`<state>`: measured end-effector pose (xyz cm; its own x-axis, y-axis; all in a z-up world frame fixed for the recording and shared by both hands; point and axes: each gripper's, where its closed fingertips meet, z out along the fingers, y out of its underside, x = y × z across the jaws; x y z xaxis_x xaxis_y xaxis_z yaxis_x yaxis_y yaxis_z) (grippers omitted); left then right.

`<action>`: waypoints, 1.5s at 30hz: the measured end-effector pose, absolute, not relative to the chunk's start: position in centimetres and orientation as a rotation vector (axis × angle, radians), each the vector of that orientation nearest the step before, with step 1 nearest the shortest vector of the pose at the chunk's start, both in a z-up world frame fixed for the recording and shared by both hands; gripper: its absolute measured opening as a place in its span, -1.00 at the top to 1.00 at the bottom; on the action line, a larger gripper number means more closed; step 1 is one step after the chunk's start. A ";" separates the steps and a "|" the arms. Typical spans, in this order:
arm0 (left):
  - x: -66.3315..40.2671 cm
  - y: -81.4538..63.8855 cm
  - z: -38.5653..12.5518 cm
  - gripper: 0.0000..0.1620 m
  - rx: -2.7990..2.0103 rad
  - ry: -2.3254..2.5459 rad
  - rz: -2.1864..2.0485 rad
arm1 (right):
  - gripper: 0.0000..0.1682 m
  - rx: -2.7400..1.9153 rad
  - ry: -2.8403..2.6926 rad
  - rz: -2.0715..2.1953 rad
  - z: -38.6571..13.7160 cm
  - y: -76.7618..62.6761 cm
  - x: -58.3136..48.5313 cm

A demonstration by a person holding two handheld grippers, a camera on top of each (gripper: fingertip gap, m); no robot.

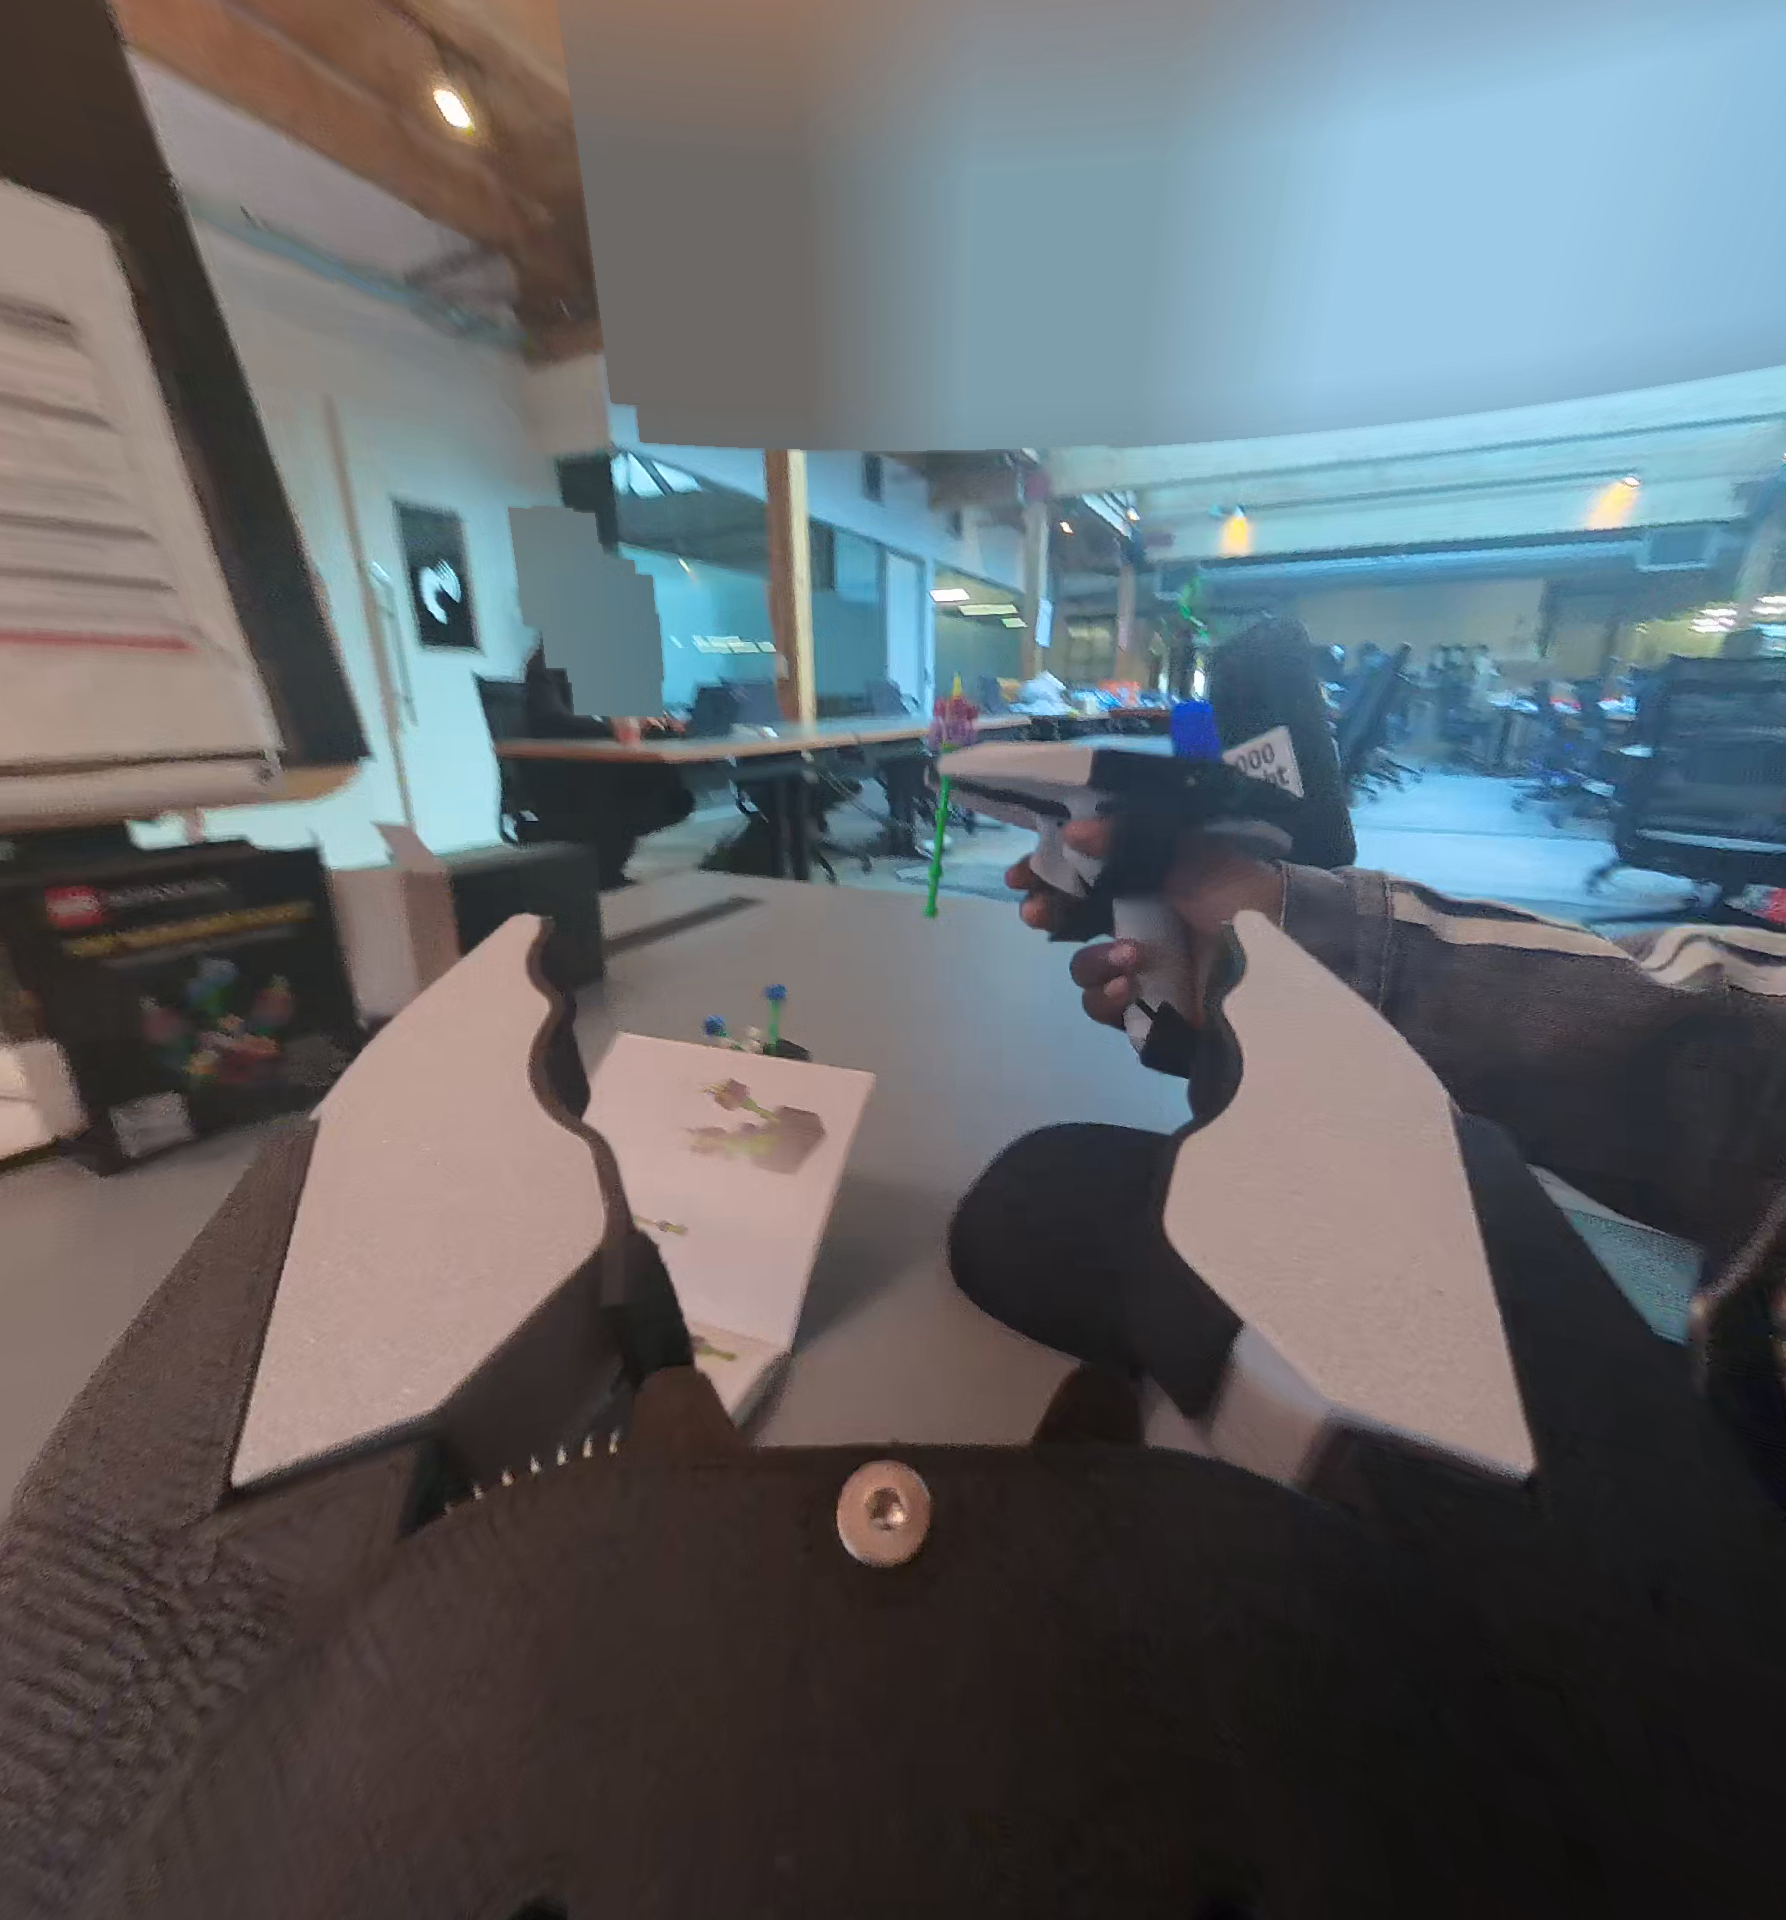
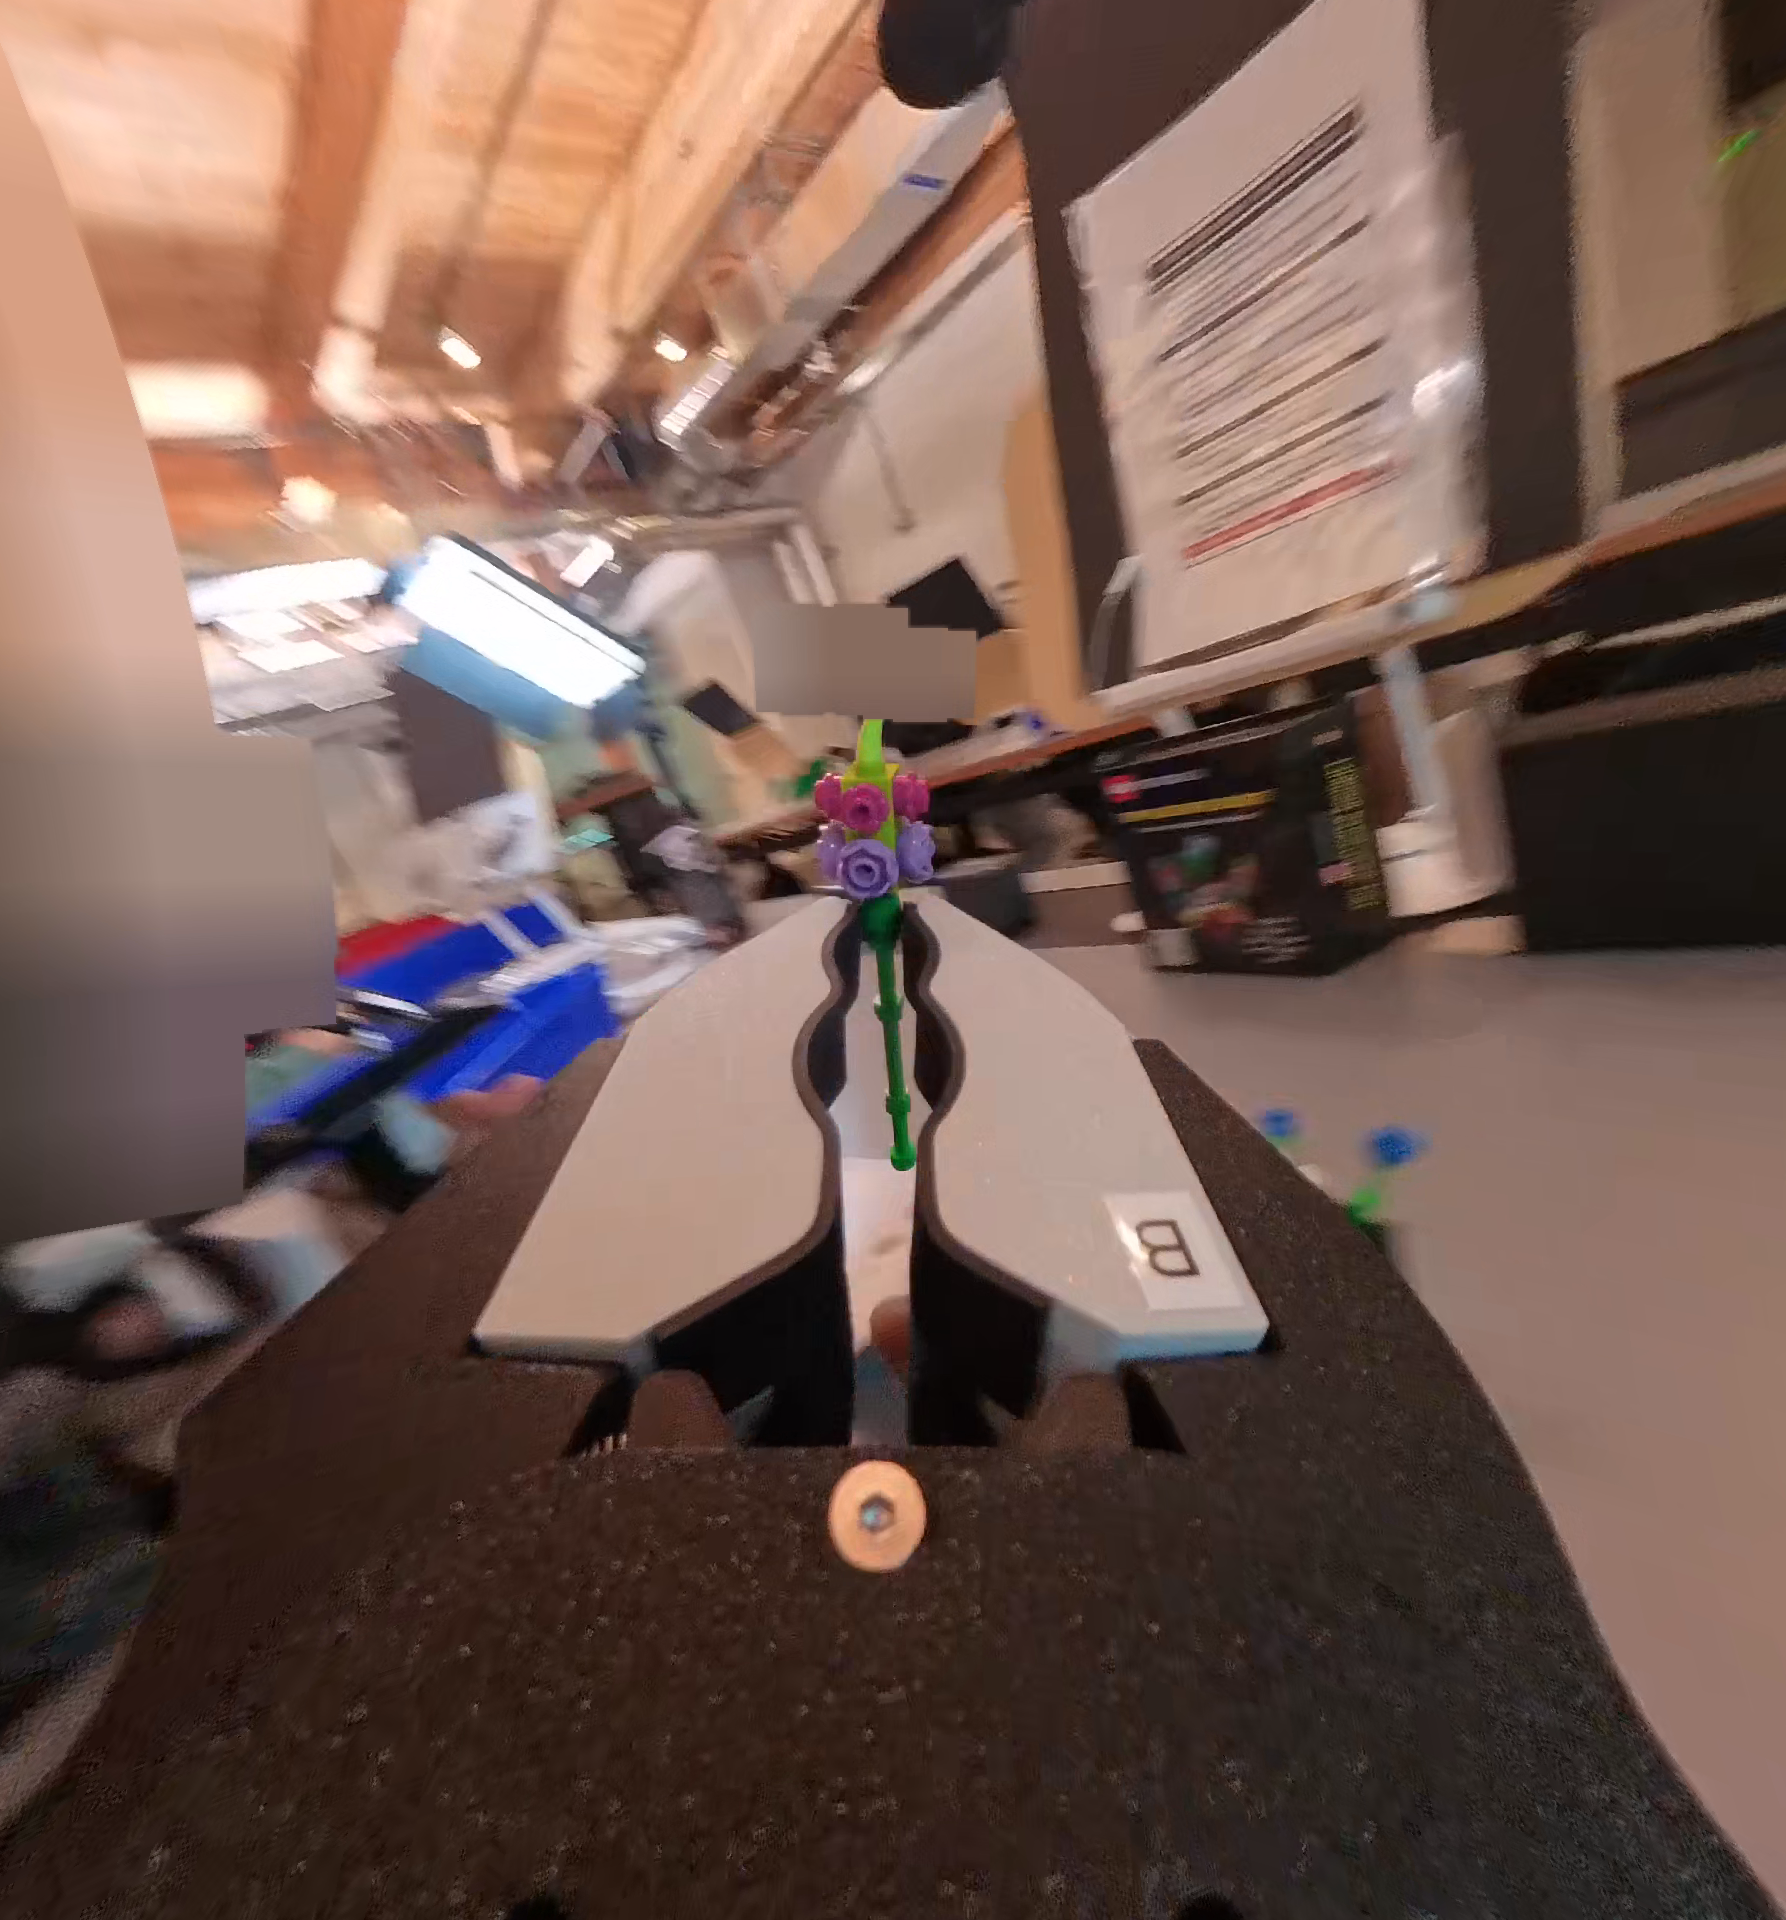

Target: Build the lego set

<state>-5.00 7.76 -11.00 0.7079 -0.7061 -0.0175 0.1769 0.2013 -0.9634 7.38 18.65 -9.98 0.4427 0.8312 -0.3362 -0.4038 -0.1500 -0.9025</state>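
Note:
My right gripper (image 2: 876, 920) is shut on the green stem (image 2: 891, 1049) of a lego flower and holds it upright above the grey table (image 2: 1543, 1195). Pink and purple blooms (image 2: 873, 831) with a lime tip stand just above the fingertips. The left wrist view shows the right gripper (image 1: 972, 774) farther off in a hand, with the flower (image 1: 938, 831) hanging from its tip. My left gripper (image 1: 889, 935) is open and empty, raised over the table nearer the camera. A small build with blue flowers (image 1: 754, 1023) stands on the table behind the instruction booklet (image 1: 733, 1164); it also shows in the right wrist view (image 2: 1388, 1153).
The black lego box (image 1: 182, 997) stands at the table's left and shows in the right wrist view (image 2: 1253, 862) too. A white carton (image 1: 401, 935) is beside it. A person's striped sleeve (image 1: 1543, 987) reaches in from the right. Blue bins (image 2: 515, 1008) lie off to the left.

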 end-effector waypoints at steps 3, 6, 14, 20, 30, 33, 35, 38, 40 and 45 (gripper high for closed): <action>-6.1 7.9 -10.5 -0.56 -1.147 0.503 -0.588 | 0.92 -1.310 -0.428 1.000 -10.5 22.1 8.6; -6.5 7.8 -9.7 -0.68 -1.041 0.490 -0.532 | 0.92 -1.348 -0.432 0.977 -12.3 24.8 8.1; -7.2 8.3 -10.2 -0.69 -1.029 0.446 -0.513 | 0.92 -1.512 -0.496 0.850 -17.1 28.1 6.5; -7.6 8.6 -10.2 -0.69 -1.030 0.418 -0.547 | 0.92 -1.604 -0.520 0.828 -18.5 28.7 6.1; -8.4 8.8 -10.2 -0.68 -1.028 0.369 -0.567 | 0.90 -1.702 -0.604 0.752 -20.2 29.1 5.6; -8.5 8.8 -10.2 -0.68 -1.029 0.366 -0.565 | 0.88 -1.736 -0.623 0.731 -20.7 28.9 5.6; -8.5 8.8 -10.2 -0.68 -1.029 0.367 -0.562 | 0.87 -1.757 -0.633 0.715 -20.9 28.9 5.6; -8.4 8.8 -10.2 -0.68 -1.031 0.367 -0.568 | 0.87 -1.791 -0.639 0.717 -21.4 28.9 5.6; -8.4 8.8 -10.2 -0.68 -1.030 0.369 -0.566 | 0.86 -1.786 -0.640 0.716 -21.4 28.9 5.7; -8.2 9.0 -10.5 -0.67 -1.048 0.381 -0.564 | 0.69 -1.744 -0.642 0.752 -20.3 28.3 5.6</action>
<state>-8.23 8.96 -10.51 0.7970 -0.6032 -0.0298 0.2536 0.3791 -0.8899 5.65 28.27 -20.25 0.6544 0.7361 -0.1729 0.0554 -0.2748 -0.9599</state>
